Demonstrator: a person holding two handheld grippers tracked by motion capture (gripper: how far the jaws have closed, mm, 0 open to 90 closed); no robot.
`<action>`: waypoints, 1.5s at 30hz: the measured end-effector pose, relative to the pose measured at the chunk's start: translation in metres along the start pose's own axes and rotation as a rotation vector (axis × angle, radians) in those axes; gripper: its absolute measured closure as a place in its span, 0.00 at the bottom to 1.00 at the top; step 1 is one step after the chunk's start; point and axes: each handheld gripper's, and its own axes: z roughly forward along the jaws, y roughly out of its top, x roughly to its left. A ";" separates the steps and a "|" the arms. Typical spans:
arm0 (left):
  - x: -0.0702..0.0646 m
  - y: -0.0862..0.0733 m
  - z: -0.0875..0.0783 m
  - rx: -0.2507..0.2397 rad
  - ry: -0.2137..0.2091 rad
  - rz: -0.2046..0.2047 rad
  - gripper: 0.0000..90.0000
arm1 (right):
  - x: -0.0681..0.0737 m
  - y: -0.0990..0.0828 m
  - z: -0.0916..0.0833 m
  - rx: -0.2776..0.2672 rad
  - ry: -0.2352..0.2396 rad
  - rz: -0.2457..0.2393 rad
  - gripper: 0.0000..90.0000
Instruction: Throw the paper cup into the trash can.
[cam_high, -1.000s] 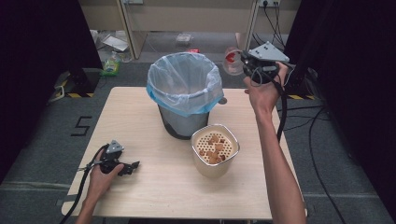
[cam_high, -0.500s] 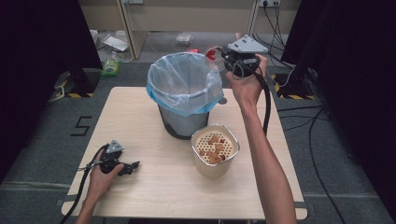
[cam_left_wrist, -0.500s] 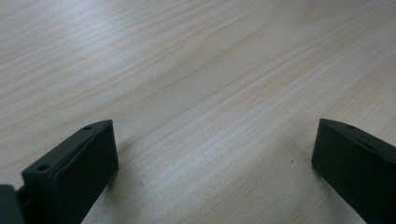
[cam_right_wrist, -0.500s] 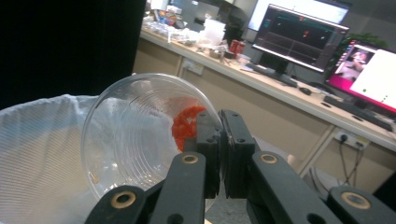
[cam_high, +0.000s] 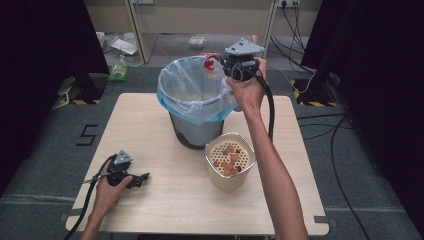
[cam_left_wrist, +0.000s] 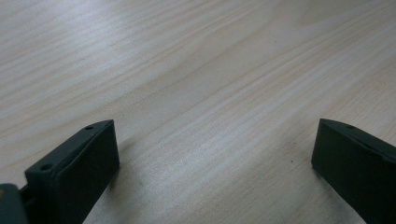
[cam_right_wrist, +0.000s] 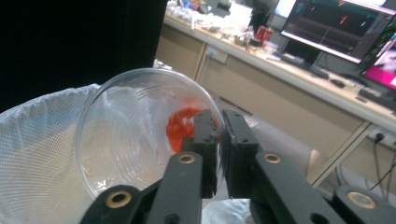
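Note:
My right gripper (cam_high: 221, 64) is held up at the far right rim of a grey bin (cam_high: 196, 131) lined with a pale blue bag (cam_high: 192, 95). It is shut on the rim of a clear plastic cup (cam_right_wrist: 135, 135) with red marking, tipped on its side above the bag. Its jaws have just eased open slightly, with the cup (cam_high: 212, 63) wall still pinched between them. My left gripper (cam_high: 142, 178) rests on the wooden table (cam_high: 150, 125) near the front left, open, with bare wood between its fingers (cam_left_wrist: 79, 168).
A beige container (cam_high: 229, 161) with a perforated insert and brown pieces stands right of centre, just in front of the bin. Cables trail from both grippers. Beyond the table's far edge are the floor, cabinets and a desk with monitors (cam_right_wrist: 336, 23).
My right gripper has carried the cup leftward from beyond the table's far right corner to the bin's rim. The left gripper has stayed put.

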 end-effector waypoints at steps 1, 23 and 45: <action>0.000 0.000 0.000 0.000 0.000 0.000 0.00 | 0.001 0.000 0.002 0.006 0.003 0.012 0.90; 0.000 0.000 0.000 -0.001 0.000 0.000 0.00 | -0.035 -0.030 -0.043 0.045 -0.059 0.074 0.62; 0.000 0.000 0.000 0.000 0.000 -0.001 0.00 | -0.053 -0.120 -0.099 0.170 -0.098 0.113 0.51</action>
